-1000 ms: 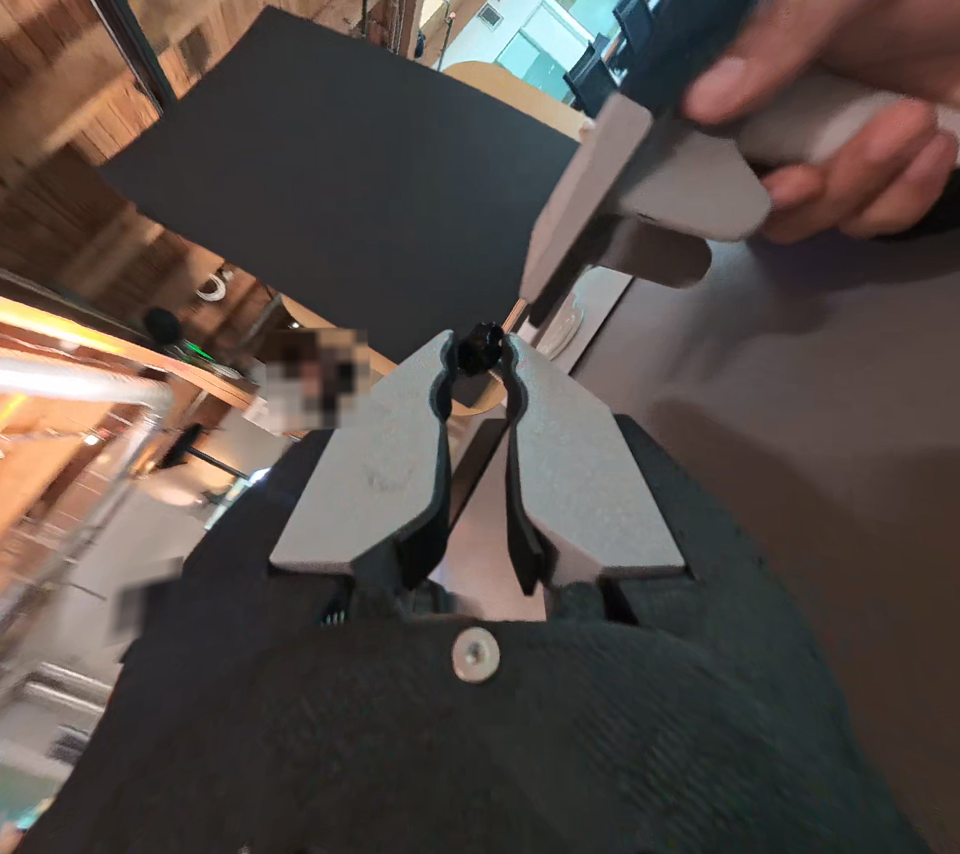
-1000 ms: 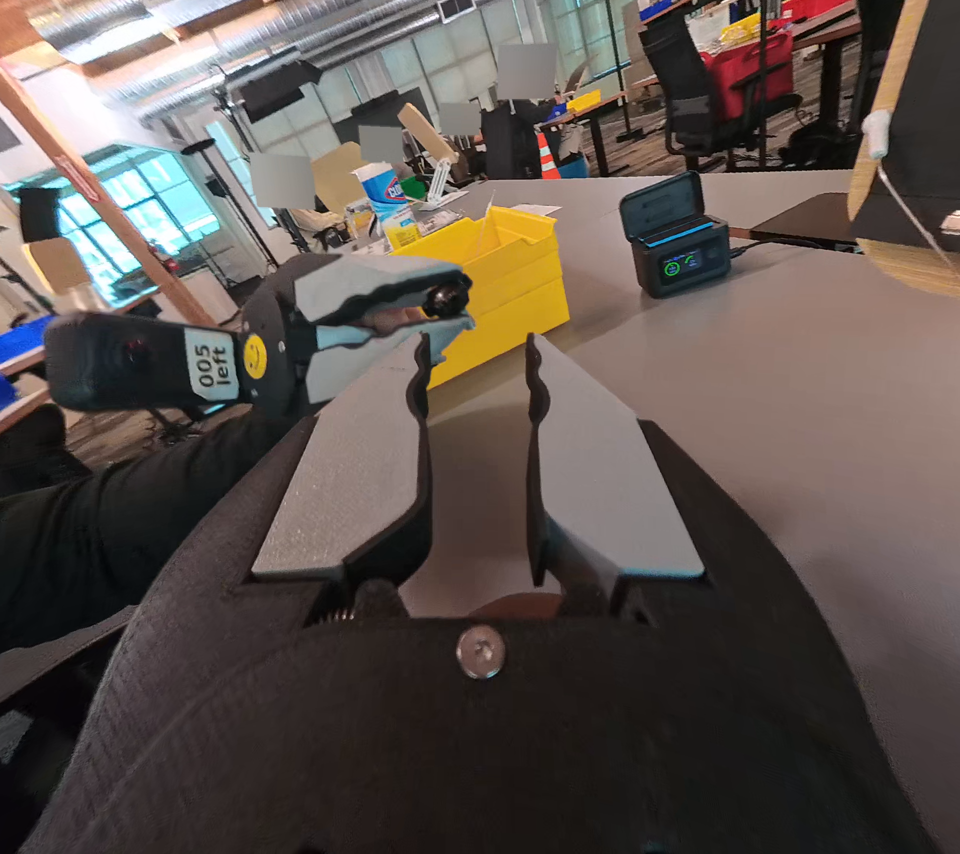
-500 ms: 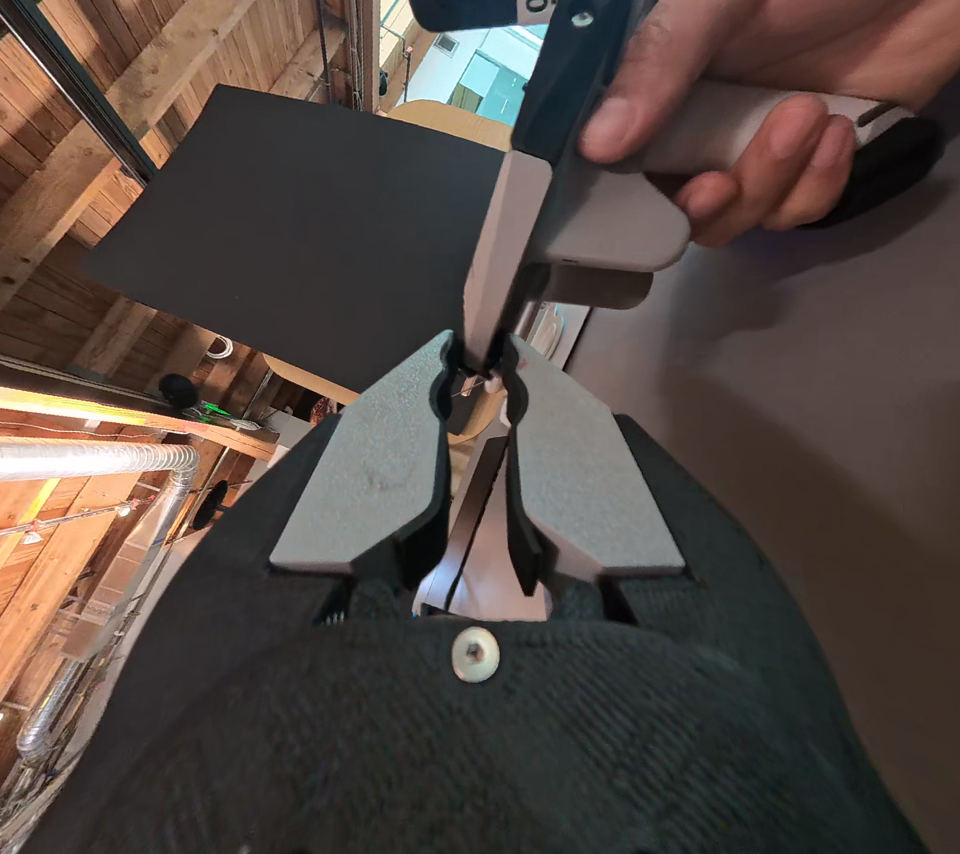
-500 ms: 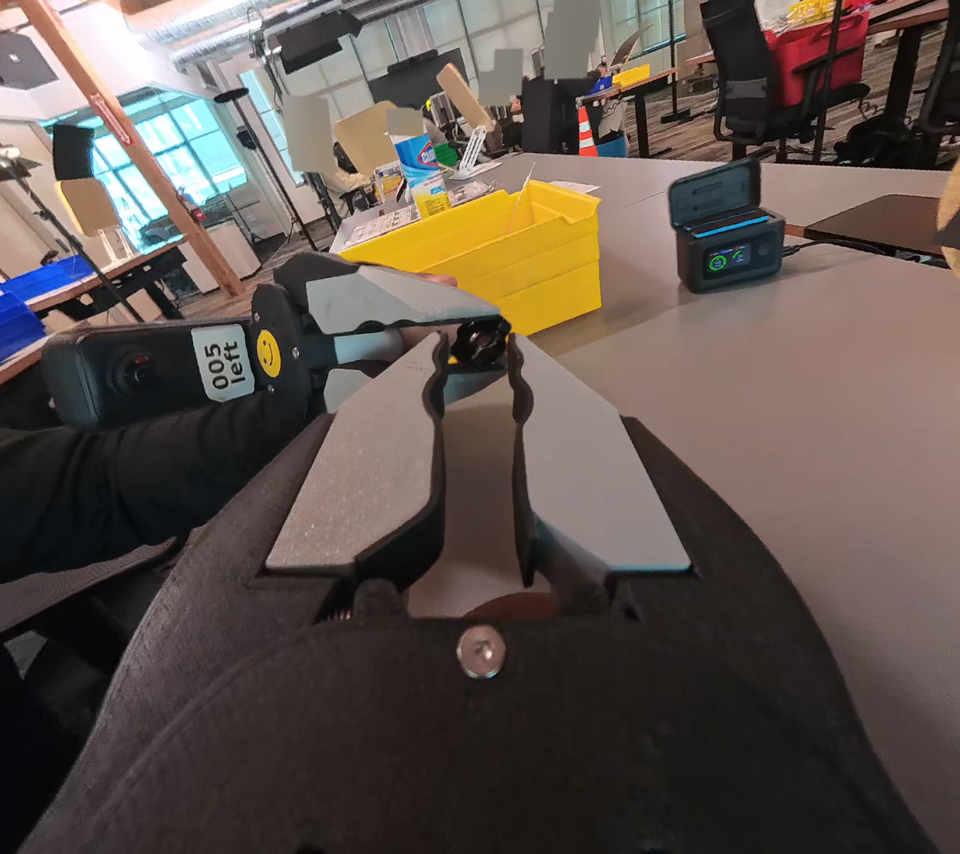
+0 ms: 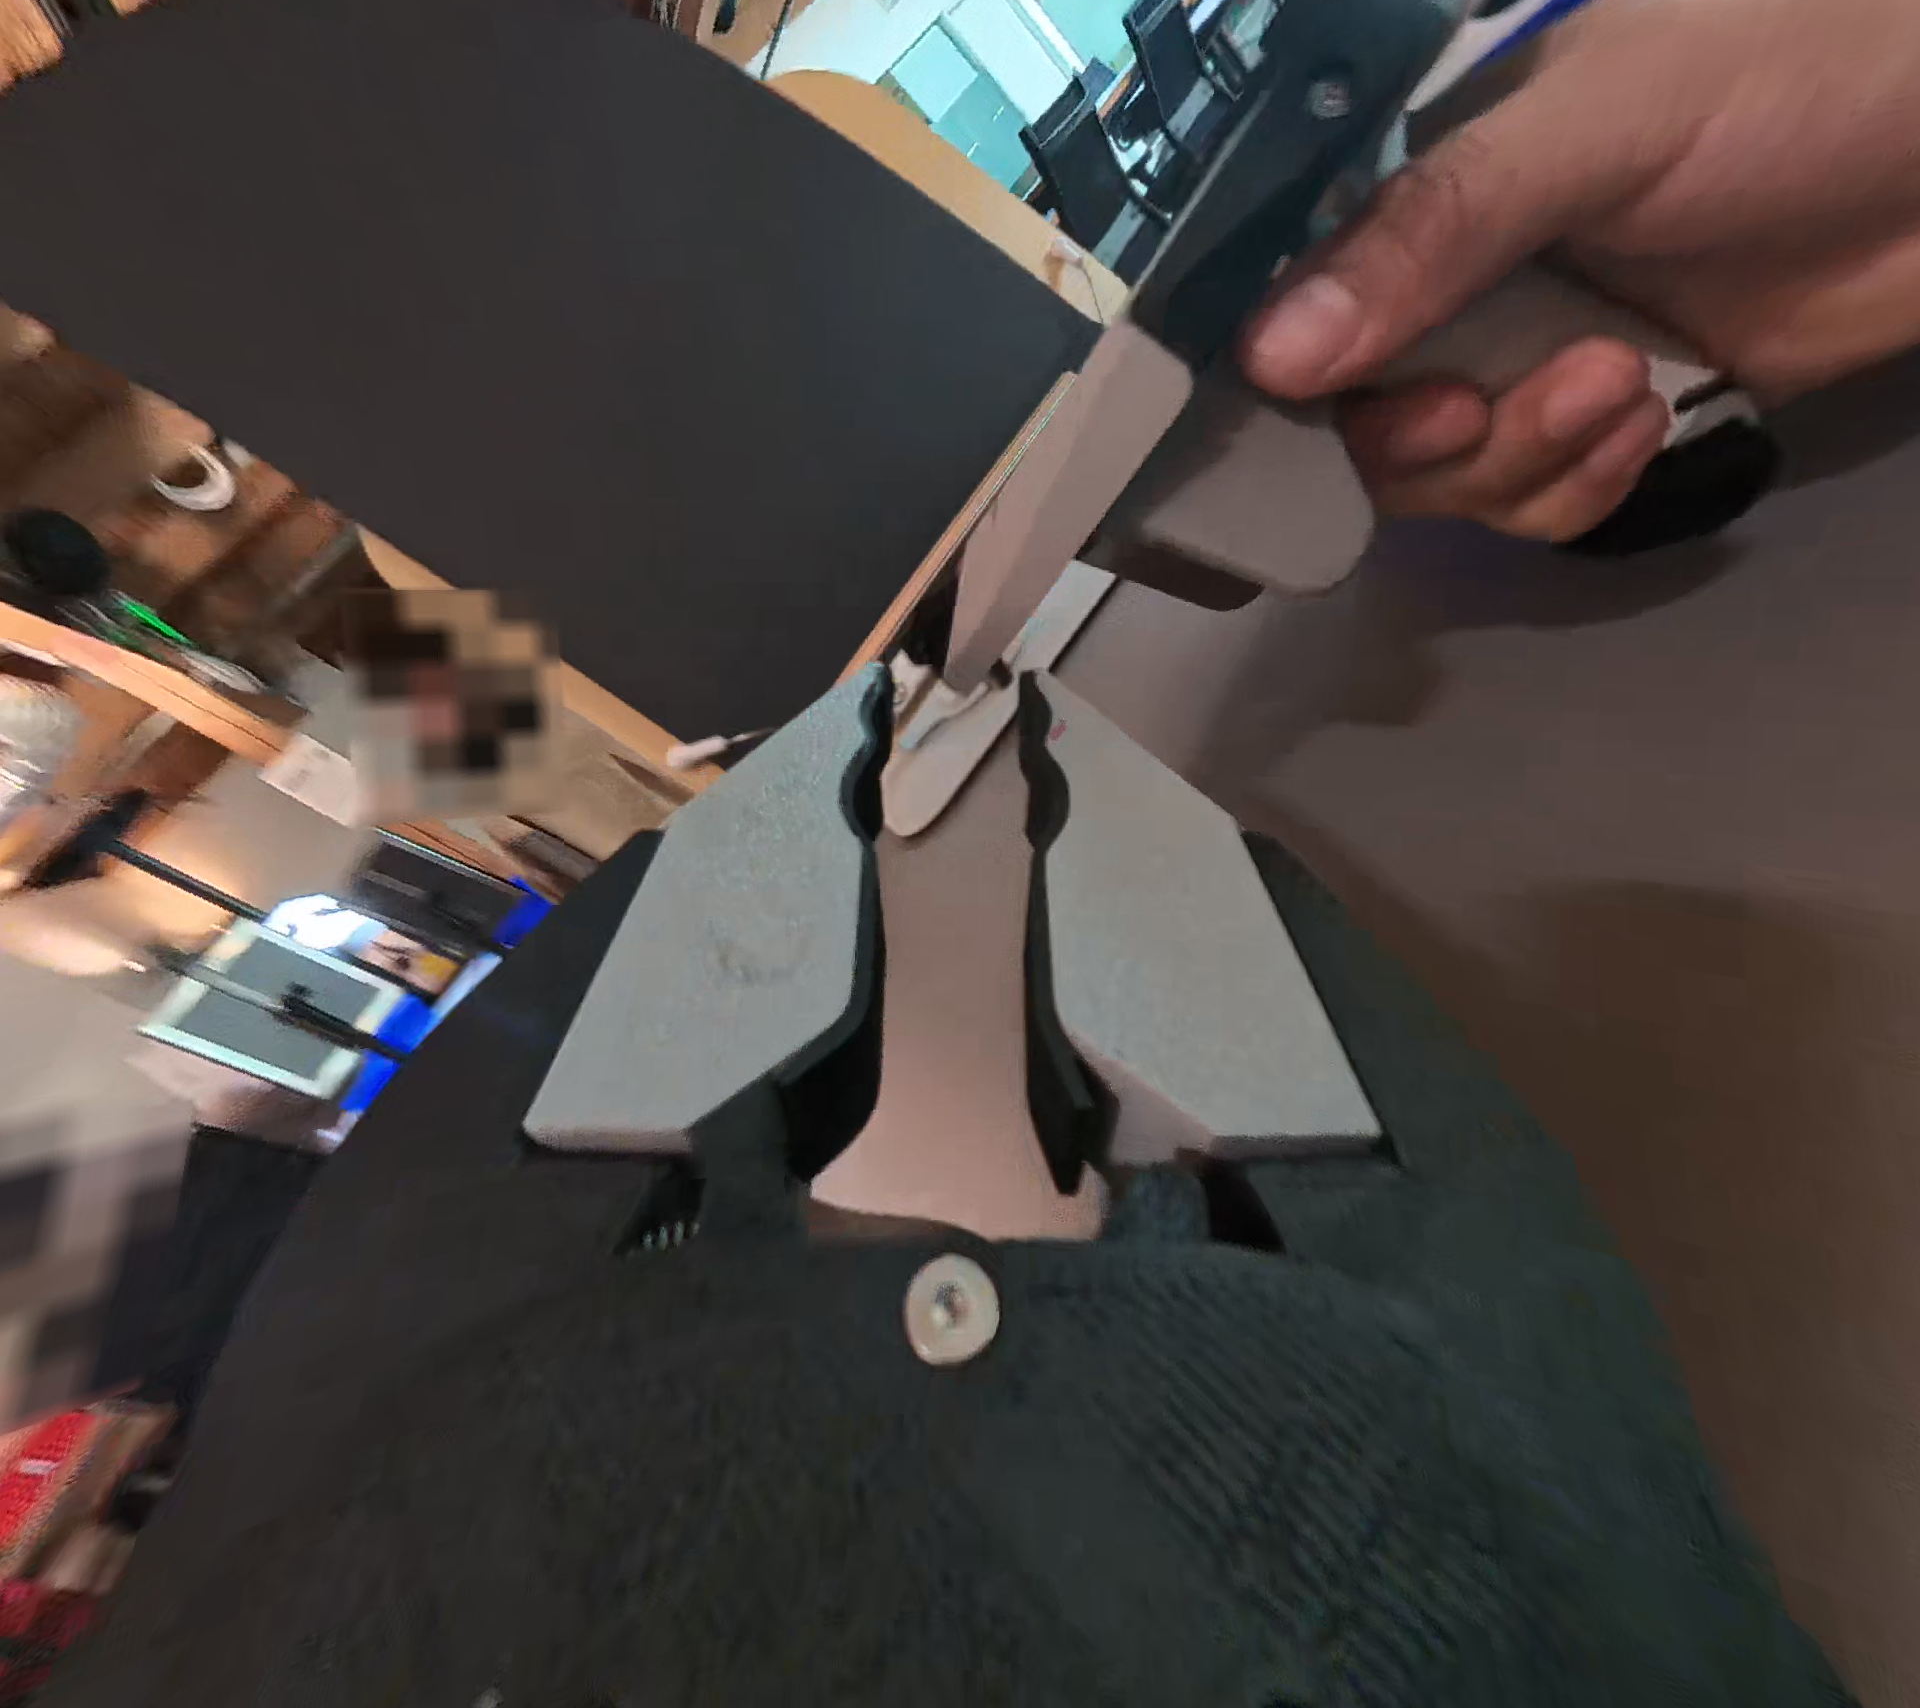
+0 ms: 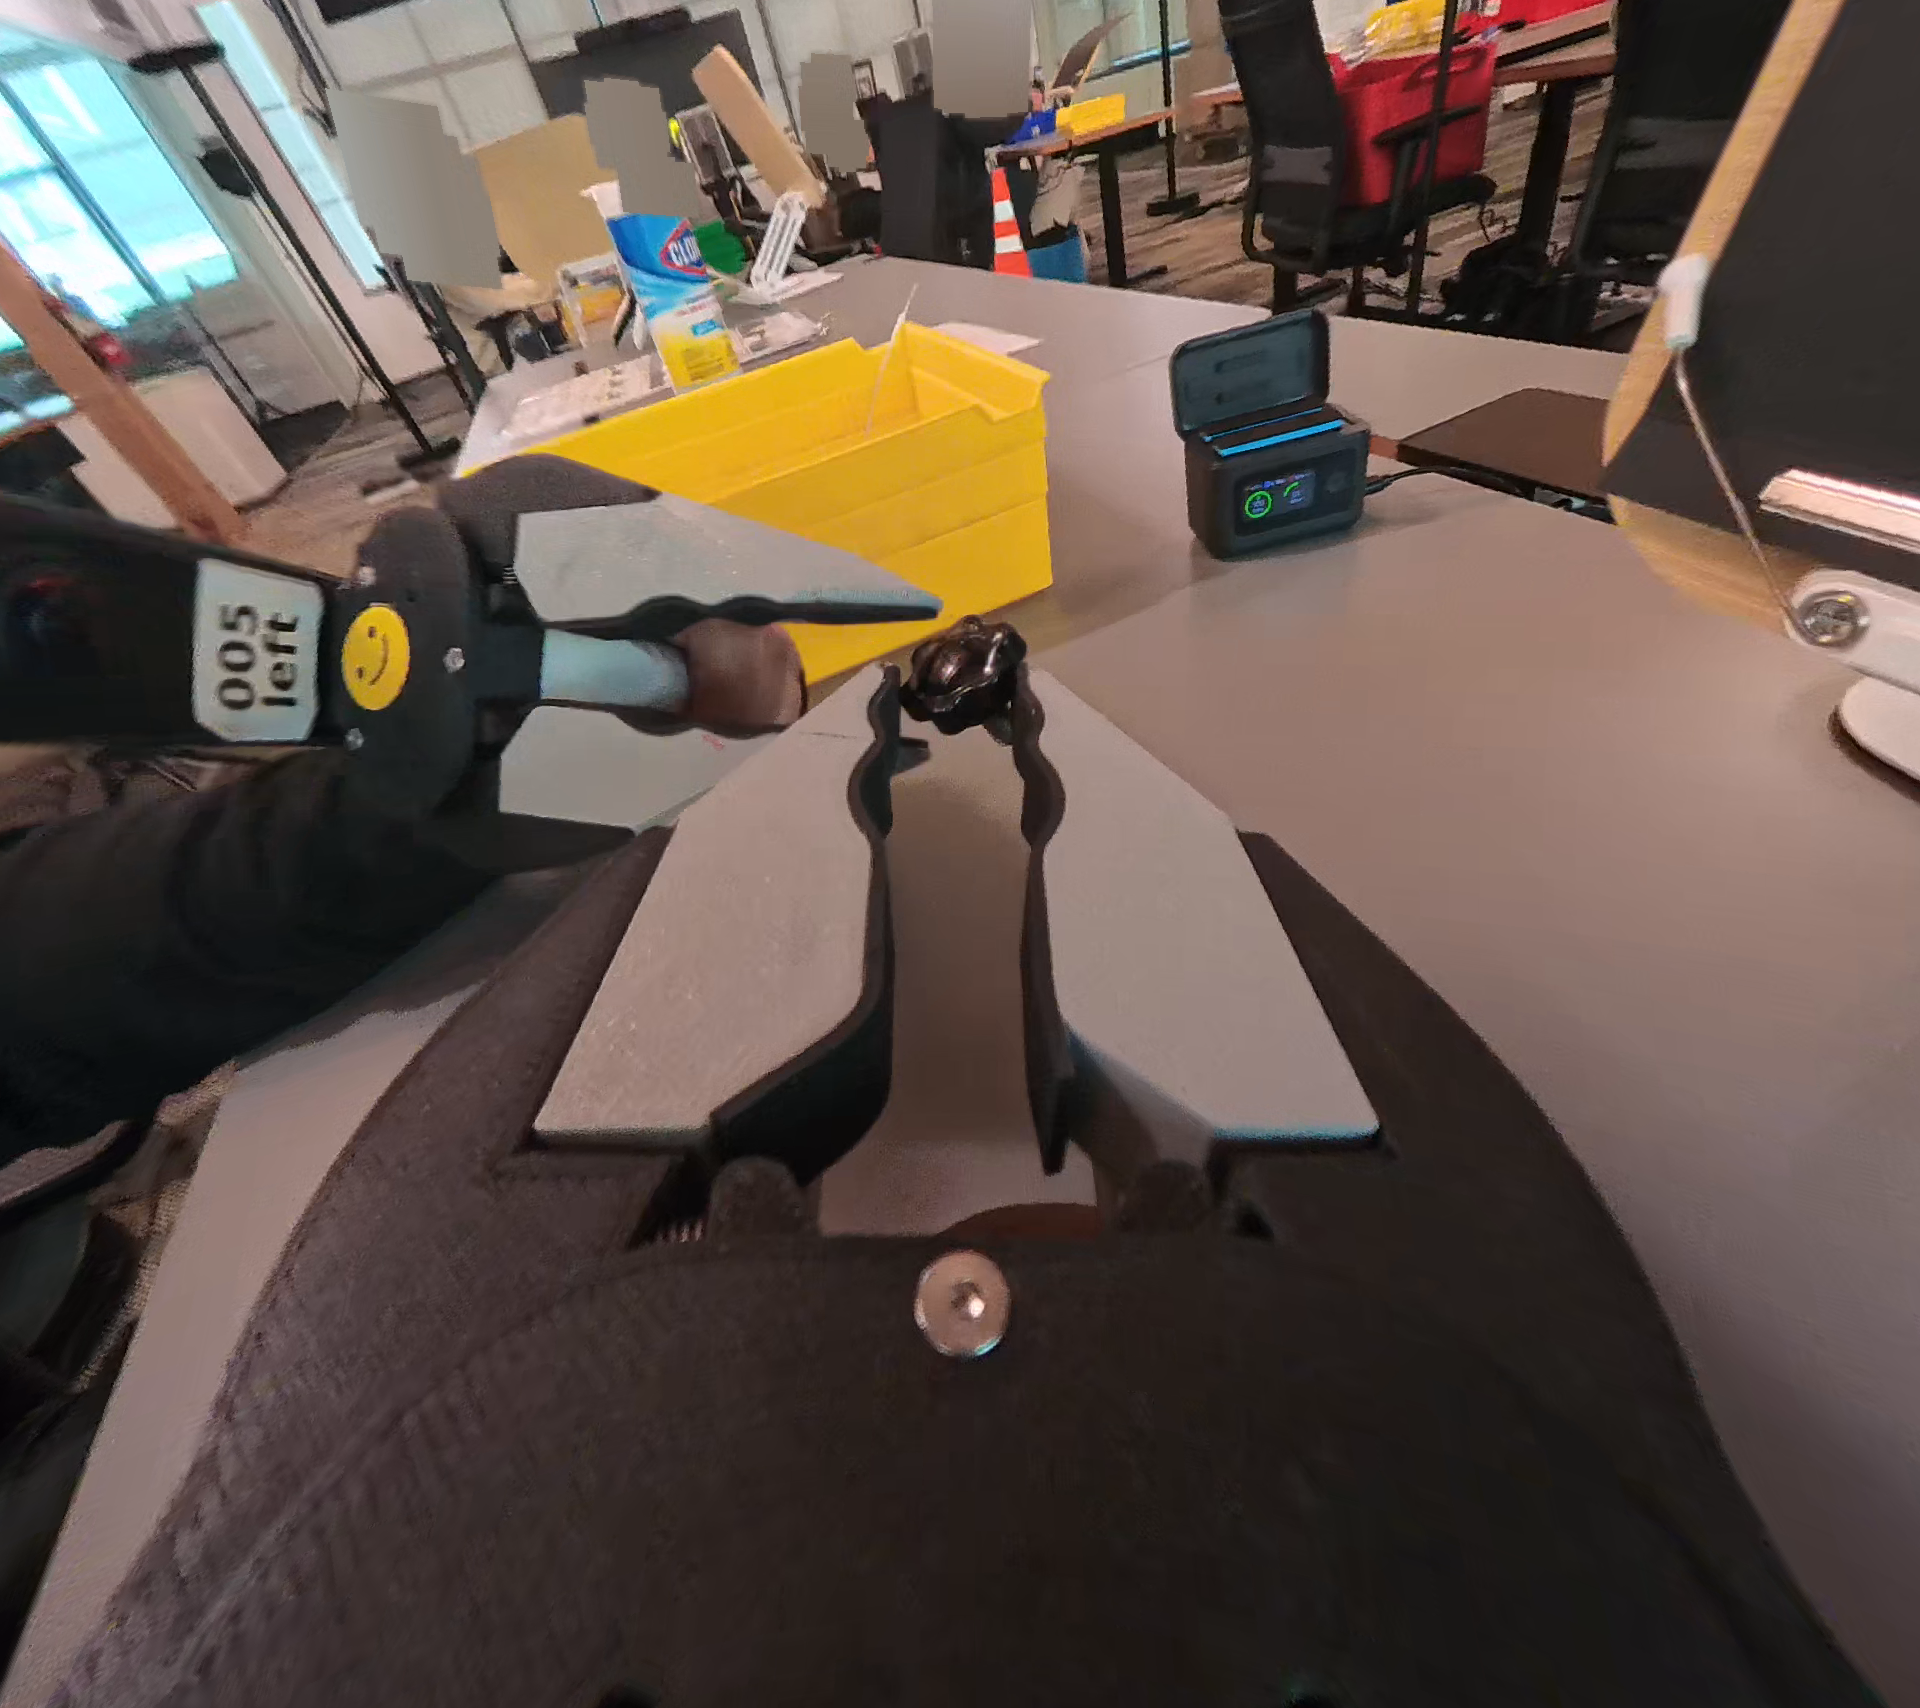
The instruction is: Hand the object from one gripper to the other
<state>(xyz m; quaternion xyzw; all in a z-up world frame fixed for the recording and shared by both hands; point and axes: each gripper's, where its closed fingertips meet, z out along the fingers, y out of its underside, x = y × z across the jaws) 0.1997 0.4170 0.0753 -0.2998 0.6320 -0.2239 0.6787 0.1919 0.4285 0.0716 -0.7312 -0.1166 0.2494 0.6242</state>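
Observation:
The object is a small black knob (image 6: 961, 671). In the right wrist view my right gripper (image 6: 956, 702) is shut on it at the fingertips and holds it above the grey table (image 6: 1455, 827). My left gripper (image 6: 920, 611) points at the knob from the left, with its tip just apart from it. In the left wrist view my left gripper (image 5: 951, 702) is open and empty. The right gripper (image 5: 975, 669), held by a hand, comes in from the upper right with its tip just beyond my left fingertips. The knob is hidden in that view.
A yellow bin (image 6: 831, 453) stands on the table behind the grippers, with a wipes canister (image 6: 675, 297) beyond it. A black charging case (image 6: 1268, 453) sits at the back right. A black board (image 5: 520, 287) stands at the table's right side, with a white stand base (image 6: 1870, 650) below it.
The knob has passed from my left gripper to my right. The right gripper closed on it, the left gripper opened, and the two have drawn slightly apart.

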